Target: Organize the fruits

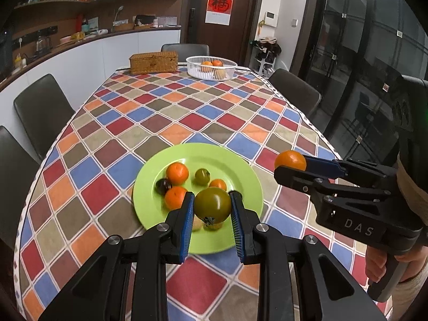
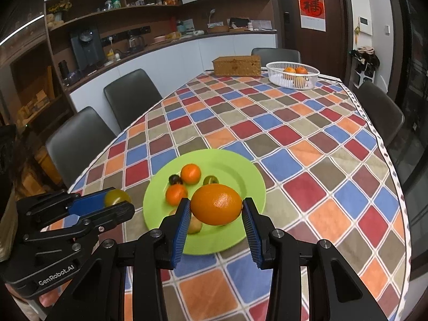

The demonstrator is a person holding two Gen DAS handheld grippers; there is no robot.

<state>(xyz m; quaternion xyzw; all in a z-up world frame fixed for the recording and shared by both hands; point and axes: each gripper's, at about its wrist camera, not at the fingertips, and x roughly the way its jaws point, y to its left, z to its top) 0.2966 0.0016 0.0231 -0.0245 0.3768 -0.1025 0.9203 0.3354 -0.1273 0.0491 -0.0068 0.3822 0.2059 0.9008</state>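
Note:
My left gripper [image 1: 212, 206] is shut on a green tomato [image 1: 212, 204], held above the near side of the green plate [image 1: 240, 165]. My right gripper [image 2: 216, 208] is shut on a large orange [image 2: 216, 204], also raised over the plate [image 2: 240, 165]. In the left wrist view the right gripper [image 1: 290, 164] shows at the right with the orange [image 1: 290, 160]. In the right wrist view the left gripper [image 2: 117, 200] shows at the left with the tomato [image 2: 116, 197]. Several small fruits lie on the plate: oranges [image 1: 177, 173], a green tomato [image 1: 202, 176], a dark fruit [image 1: 163, 186].
A white basket [image 1: 211, 68] with oranges stands at the table's far end beside a wicker box [image 1: 153, 62]. Dark chairs [image 1: 40, 112] line the left side, and one [image 1: 297, 91] stands at the right. The checkered tablecloth [image 1: 187, 112] covers the table.

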